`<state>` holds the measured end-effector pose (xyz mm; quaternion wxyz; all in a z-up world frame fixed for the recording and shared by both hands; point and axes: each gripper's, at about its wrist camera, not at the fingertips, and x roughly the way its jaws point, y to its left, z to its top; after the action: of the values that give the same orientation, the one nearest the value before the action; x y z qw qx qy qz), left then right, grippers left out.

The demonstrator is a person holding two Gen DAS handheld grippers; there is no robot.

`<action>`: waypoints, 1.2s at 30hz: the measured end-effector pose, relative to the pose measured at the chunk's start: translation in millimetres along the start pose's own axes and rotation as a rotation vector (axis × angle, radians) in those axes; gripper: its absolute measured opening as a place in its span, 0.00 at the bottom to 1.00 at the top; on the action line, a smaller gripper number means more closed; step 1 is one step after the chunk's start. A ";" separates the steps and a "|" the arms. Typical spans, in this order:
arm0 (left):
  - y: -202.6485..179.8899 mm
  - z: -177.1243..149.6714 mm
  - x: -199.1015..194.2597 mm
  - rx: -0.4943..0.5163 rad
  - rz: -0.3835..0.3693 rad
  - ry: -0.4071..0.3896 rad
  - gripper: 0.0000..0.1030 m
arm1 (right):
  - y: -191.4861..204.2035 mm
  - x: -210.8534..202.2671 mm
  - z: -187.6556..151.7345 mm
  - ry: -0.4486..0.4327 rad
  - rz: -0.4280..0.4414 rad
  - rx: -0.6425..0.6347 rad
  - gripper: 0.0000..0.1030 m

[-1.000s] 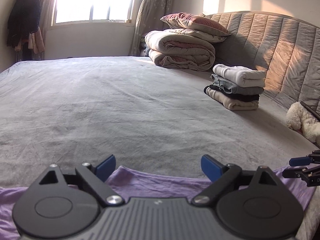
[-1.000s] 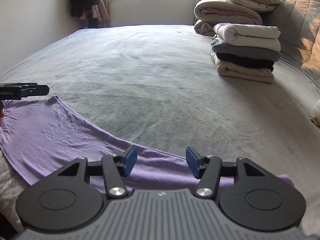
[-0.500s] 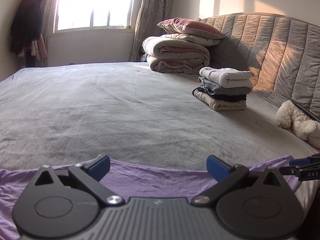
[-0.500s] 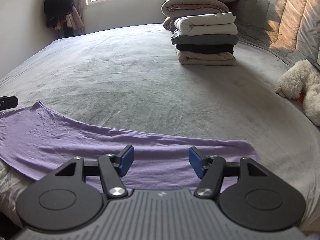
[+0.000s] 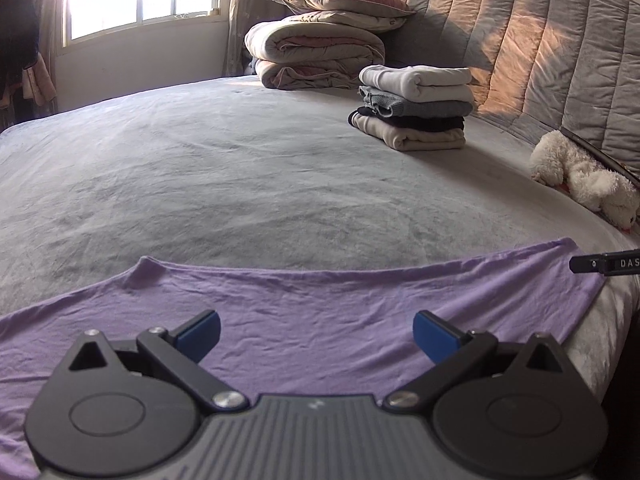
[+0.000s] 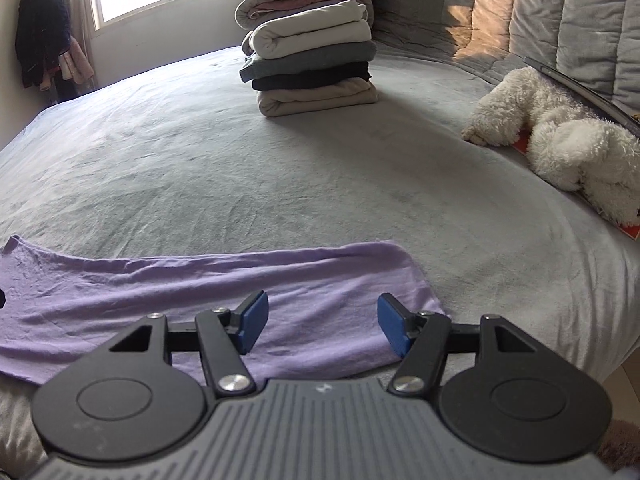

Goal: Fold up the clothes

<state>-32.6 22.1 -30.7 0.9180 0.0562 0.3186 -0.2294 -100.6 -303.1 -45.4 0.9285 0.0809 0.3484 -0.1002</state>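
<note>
A purple garment (image 5: 320, 300) lies flat along the near edge of the grey bed; in the right wrist view the same purple garment (image 6: 200, 288) ends in a corner just right of the fingers. My left gripper (image 5: 316, 338) hovers over its middle, open, nothing between the blue pads. My right gripper (image 6: 320, 326) is open too, above the garment's right end. A black fingertip of the right gripper (image 5: 604, 265) pokes in at the right edge of the left wrist view.
A stack of folded clothes (image 5: 414, 106) (image 6: 312, 64) sits far on the grey bed (image 5: 240, 168), folded quilts and pillows (image 5: 320, 44) behind it. A white plush toy (image 6: 560, 144) lies at the right by the padded headboard (image 5: 540, 48).
Both grippers have drawn back and risen, so more of the purple garment shows in front of them. The garment now lies spread flat, free of both grippers.
</note>
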 end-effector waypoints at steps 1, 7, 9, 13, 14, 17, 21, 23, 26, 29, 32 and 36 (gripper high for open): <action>-0.6 0.0 0.7 0.002 0.001 0.004 1.00 | -1.5 0.9 0.1 0.002 -0.001 0.004 0.63; -1.0 0.5 4.0 0.003 0.009 0.023 1.00 | -3.4 3.6 -0.8 0.005 -0.007 0.004 0.63; 0.1 0.4 4.0 0.001 0.004 0.022 1.00 | -5.4 3.3 -0.2 0.002 -0.009 0.007 0.63; 1.4 0.1 3.3 -0.001 -0.022 0.014 1.00 | -10.6 2.3 1.4 -0.002 -0.011 0.023 0.63; 1.6 0.0 3.2 -0.002 -0.028 0.013 1.00 | -11.8 2.1 1.4 -0.002 -0.012 0.027 0.63; 2.7 0.1 2.8 -0.015 -0.055 0.011 1.00 | -15.6 3.2 1.5 0.010 -0.016 0.046 0.63; 6.2 0.0 3.6 -0.041 -0.070 0.016 0.99 | -20.2 4.5 0.7 0.027 -0.038 0.073 0.63; 7.9 -0.4 3.9 -0.048 -0.072 0.018 0.99 | -21.6 4.5 -0.2 0.026 -0.045 0.078 0.63; 9.7 -1.0 3.8 -0.055 -0.074 0.022 0.99 | -22.3 6.7 -1.4 0.029 -0.062 0.076 0.63; 11.4 -1.5 3.7 -0.062 -0.077 0.026 0.99 | -21.1 10.7 -3.1 0.033 -0.084 0.064 0.63; 11.8 -2.4 3.3 -0.062 -0.079 0.028 0.99 | -18.5 14.4 -4.2 0.036 -0.106 0.053 0.62; 14.2 -3.4 2.8 -0.069 -0.079 0.032 0.99 | -11.1 16.8 -6.2 0.038 -0.117 0.014 0.52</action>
<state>-26.1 34.5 -35.7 0.9044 0.0156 0.3429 -0.2535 -94.8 -314.7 -62.1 0.9136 0.0690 0.3694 -0.1553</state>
